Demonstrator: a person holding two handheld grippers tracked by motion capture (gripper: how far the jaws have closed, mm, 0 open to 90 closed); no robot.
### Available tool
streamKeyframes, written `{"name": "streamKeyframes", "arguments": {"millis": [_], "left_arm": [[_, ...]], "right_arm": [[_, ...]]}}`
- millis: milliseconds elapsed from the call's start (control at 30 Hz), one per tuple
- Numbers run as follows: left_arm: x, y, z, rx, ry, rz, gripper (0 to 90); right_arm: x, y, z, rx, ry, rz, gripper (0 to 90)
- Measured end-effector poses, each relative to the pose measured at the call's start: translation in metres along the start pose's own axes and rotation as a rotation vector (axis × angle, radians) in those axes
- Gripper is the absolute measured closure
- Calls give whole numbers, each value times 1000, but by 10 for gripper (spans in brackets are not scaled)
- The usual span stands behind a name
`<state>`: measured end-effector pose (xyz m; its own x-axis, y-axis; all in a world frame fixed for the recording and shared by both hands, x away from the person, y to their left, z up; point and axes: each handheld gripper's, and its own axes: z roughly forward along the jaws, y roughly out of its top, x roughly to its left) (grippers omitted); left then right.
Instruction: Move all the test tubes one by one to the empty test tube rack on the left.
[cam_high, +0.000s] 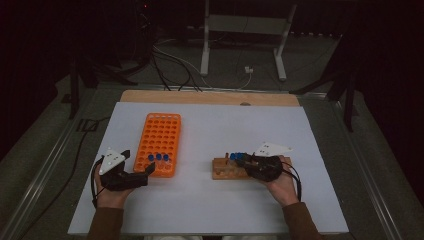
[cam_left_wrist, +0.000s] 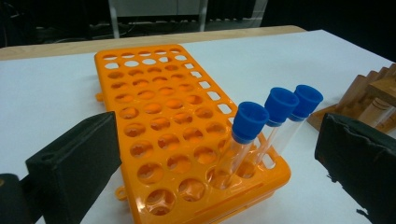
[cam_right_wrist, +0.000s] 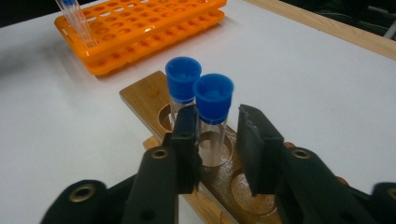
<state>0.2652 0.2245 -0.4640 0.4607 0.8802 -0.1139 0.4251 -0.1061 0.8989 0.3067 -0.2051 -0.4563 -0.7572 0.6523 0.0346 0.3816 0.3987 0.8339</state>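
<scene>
Judging by how things lie, the move of tubes from the wooden block (cam_high: 229, 169) to the orange rack (cam_high: 159, 143) is partly done; three blue-capped tubes (cam_left_wrist: 246, 135) stand at the rack's near right corner, beside the left gripper (cam_high: 131, 175), whose jaws gape with nothing between them. Two tubes remain in the block; the right gripper (cam_right_wrist: 218, 144) has its jaws around the nearer tube (cam_right_wrist: 213, 116), left pad touching the glass, right pad seemingly just off it. The right gripper view shows the block's bare holes; the high view shows both holders near the table's front edge.
</scene>
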Motion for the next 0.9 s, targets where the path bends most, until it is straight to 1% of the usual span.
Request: {"name": "streamKeyframes", "arguments": {"millis": [100,167,233,333,600,900], "left_arm": [[1,0,1,5,3,-1,10],[1,-1,1,4,2,-4,10],[1,-1,1,3,1,-5,10],[0,-1,1,6,-4,-1,10],[0,-1,1,7,-9,-2,10],[0,0,0,10,-23,-3,11]], "right_arm": [[0,0,0,-3,-1,0,743],[0,-1,0,-8,1,-8,757],[2,-1,1,-10,7,-18,762],[5,-1,1,-12,-2,-30,764],[6,0,-1,-22,-6,-30,765],[5,7,-11,-46,-10,-16,765]]}}
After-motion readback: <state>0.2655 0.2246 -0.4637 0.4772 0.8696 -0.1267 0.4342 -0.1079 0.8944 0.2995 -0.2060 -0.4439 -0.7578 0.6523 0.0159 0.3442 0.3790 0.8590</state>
